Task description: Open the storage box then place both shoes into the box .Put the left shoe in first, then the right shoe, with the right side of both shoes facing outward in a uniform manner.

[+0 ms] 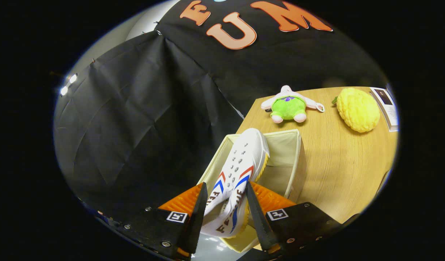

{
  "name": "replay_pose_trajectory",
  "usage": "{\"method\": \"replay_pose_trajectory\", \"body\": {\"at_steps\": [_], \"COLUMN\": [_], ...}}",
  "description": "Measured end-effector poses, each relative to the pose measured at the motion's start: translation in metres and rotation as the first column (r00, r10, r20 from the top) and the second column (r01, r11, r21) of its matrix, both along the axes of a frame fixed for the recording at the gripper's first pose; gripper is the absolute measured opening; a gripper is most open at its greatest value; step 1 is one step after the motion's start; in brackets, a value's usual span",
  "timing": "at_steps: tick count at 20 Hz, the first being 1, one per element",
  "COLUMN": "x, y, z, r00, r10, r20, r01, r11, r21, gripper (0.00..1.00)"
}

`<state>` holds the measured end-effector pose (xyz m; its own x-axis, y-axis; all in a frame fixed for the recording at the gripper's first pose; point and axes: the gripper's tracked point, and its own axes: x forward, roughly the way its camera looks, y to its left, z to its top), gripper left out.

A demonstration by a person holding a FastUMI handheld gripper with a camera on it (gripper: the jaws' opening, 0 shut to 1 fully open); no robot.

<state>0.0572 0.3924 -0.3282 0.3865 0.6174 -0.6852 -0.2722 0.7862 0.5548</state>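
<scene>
Viewed along the gripper (226, 212), we see its two fingers clamped on a white shoe (238, 174) with red and blue stripes, one finger pressing on each side near the heel and collar. The shoe points toe-forward and hangs over the open storage box (297, 159), a pale fabric bin that stands at the near edge of the wooden table (338, 174). The toe reaches toward the box's far wall. We cannot tell whether the sole already touches the box floor, since the fingers and the shoe itself hide that part. Beyond the box, well apart from it, lie a green plush toy (289, 107) and a yellow knobbly toy (357, 108), with a printed card (385, 105) just beside the latter.

We judge the step in hand to be the lowering of a shoe into the box, the box being already open. No second shoe can be made out inside, so this is probably the left, first shoe. The next move calls for a steady descent until the shoe rests in the box, and only then a release of the fingers.
</scene>
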Motion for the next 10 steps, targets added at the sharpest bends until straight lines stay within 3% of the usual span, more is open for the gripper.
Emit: {"method": "replay_pose_trajectory", "body": {"at_steps": [4,7,10], "x": [0.002,0.003,0.003], "y": [-0.018,-0.018,-0.024], "z": [-0.031,-0.025,-0.005], "r00": [0.997,0.995,0.998], "r10": [0.056,0.056,0.021], "r20": [0.044,0.088,0.064], "r01": [-0.047,-0.042,-0.016], "r11": [0.984,0.986,0.997], "r21": [-0.171,-0.159,-0.081], "gripper": [0.49,0.31,0.31]}}
